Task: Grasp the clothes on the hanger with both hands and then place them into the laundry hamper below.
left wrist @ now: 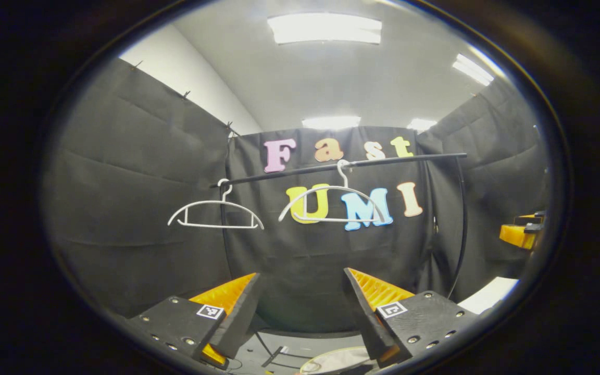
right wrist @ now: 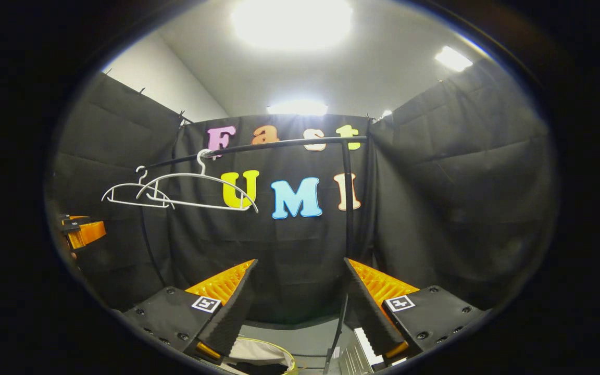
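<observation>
Hanging bare: 2 white hangers (left wrist: 215, 212) on the black rail (left wrist: 339, 165).
Left gripper (left wrist: 300, 281) and right gripper (right wrist: 300, 278) both gape wide, holding nothing.

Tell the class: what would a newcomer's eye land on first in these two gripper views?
Two bare white hangers catch the eye first, the left hanger and the right hanger side by side on the black rail, with no clothes on them. Next come the open left gripper and right gripper, both empty. Low down, the hamper's rim peeks in.
</observation>
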Demonstrator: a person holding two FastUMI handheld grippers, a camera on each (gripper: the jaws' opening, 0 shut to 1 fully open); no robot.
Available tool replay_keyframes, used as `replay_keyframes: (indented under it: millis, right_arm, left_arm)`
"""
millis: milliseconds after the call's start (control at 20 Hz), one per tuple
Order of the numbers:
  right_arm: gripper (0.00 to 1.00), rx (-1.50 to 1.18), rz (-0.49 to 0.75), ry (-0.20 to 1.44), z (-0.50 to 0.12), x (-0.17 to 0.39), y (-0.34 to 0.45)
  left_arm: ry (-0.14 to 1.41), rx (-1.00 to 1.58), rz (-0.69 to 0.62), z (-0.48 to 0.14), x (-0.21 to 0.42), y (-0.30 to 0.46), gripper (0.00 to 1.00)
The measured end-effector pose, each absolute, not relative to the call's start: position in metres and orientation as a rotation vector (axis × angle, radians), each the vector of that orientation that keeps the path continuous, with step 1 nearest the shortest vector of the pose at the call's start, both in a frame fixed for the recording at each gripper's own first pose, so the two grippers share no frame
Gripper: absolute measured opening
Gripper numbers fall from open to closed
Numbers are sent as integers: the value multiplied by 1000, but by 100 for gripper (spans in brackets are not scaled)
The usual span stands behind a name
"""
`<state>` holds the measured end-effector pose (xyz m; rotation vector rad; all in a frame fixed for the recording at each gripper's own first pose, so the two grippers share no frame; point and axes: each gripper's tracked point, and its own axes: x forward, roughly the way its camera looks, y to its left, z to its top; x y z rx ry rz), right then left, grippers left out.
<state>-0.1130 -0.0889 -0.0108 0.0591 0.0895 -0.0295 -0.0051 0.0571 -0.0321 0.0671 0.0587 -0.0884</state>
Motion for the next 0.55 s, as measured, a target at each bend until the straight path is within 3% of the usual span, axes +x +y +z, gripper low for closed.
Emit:
replay_keyframes:
  millis: [50, 550]
  right_arm:
    - [99, 56, -30, 87, -11, -113, -90]
    - [99, 54, -21, 69, -7, -111, -91]
  left_arm:
    - [57, 70, -89, -32, -5, 56, 92]
    - [45, 72, -93, -28, -6, 49, 92]
